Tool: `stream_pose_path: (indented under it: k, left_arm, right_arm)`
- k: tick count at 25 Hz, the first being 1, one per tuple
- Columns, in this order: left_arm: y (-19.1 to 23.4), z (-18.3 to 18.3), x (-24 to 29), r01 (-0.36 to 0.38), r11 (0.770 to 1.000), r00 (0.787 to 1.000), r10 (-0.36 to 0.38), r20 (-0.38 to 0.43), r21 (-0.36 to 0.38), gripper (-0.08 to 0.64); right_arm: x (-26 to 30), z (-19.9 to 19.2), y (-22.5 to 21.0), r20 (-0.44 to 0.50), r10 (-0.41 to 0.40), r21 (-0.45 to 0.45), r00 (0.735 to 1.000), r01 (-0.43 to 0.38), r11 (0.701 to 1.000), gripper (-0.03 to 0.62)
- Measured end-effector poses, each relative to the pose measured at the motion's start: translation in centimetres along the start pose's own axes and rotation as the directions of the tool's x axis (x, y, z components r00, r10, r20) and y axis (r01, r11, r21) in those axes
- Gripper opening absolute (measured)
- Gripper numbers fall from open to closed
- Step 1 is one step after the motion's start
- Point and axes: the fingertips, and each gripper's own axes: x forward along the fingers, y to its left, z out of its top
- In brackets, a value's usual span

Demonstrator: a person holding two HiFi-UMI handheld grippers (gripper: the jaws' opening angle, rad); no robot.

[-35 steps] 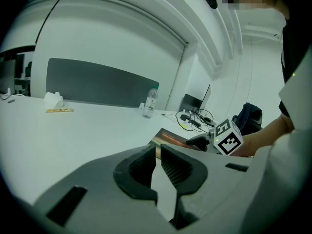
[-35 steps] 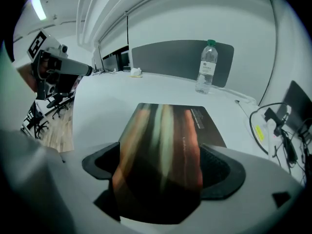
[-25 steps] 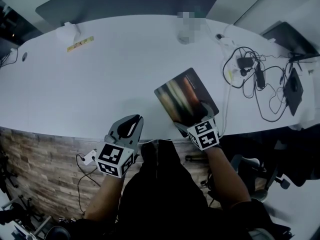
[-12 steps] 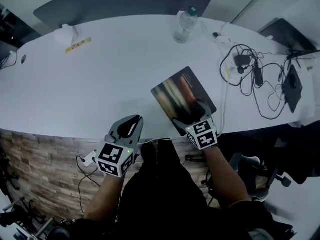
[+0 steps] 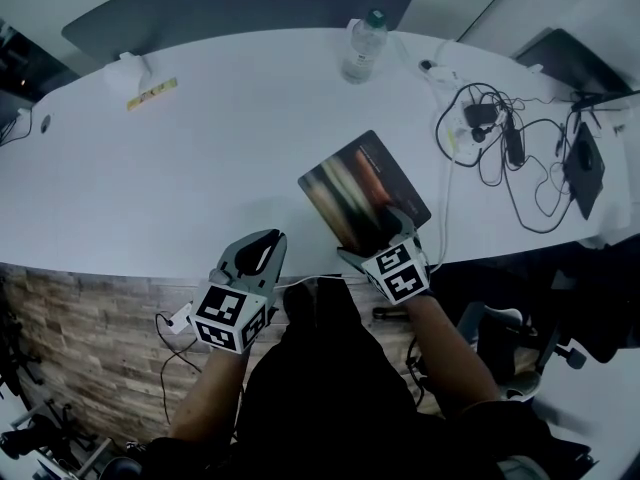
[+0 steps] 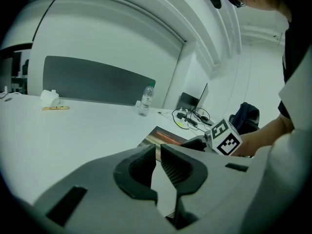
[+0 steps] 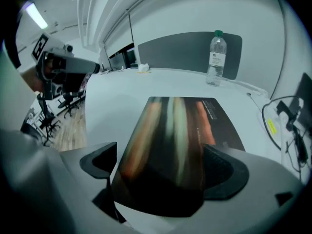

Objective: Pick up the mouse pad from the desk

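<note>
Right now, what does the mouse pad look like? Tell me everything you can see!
The thin, dark rectangular mouse pad has blurry orange and green stripes and small pale print. It lies turned askew on the white desk, near its front edge. Its near corner sits between the right gripper's open fingers.

Water bottle, tangled cables, perhaps a crumpled tissue, yellow strip

White curved desk, grey partition behind, wood-patterned floor below.
</note>
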Motion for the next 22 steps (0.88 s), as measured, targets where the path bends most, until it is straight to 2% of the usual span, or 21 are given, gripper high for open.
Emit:
stream_pose_path:
  k: [2,13,14,15,16,22]
  left_arm:
    - [0.2,-0.1,-0.1,-0.004,1.000,1.000,0.004,0.002,-0.006,0.038]
    - [0.2,-0.5,-0.5,0.006,1.000,1.000,-0.006,-0.002,-0.015,0.038]
    - [0.2,-0.5,-0.5,0.007,1.000,1.000,-0.007,-0.001,-0.014,0.038]
    - [0.1,-0.4,-0.5,0.008,1.000,1.000,-0.008,0.000,-0.014,0.038]
    - [0.0,-0.4,-0.5,0.009,1.000,1.000,-0.009,0.001,-0.014,0.038]
    - [0.1,0.1,-0.7,0.006,1.000,1.000,-0.006,0.007,-0.012,0.038]
  right_arm:
    - [0.1,-0.2,0.3,-0.012,-0.012,-0.020,1.000,0.012,1.000,0.508]
    - [0.0,-0.1,-1.2,0.030,-0.067,0.008,0.997,0.067,0.998,0.492]
    - [-0.3,0.0,-1.9,0.040,-0.089,0.024,0.995,0.088,0.996,0.410]
    - [-0.6,0.1,-2.6,0.049,-0.111,0.041,0.993,0.109,0.993,0.276]
    - [-0.8,0.1,-3.3,0.052,-0.125,0.051,0.991,0.123,0.991,0.219]
    - [-1.2,0.0,-4.7,0.021,-0.138,0.062,0.990,0.136,0.989,0.100]
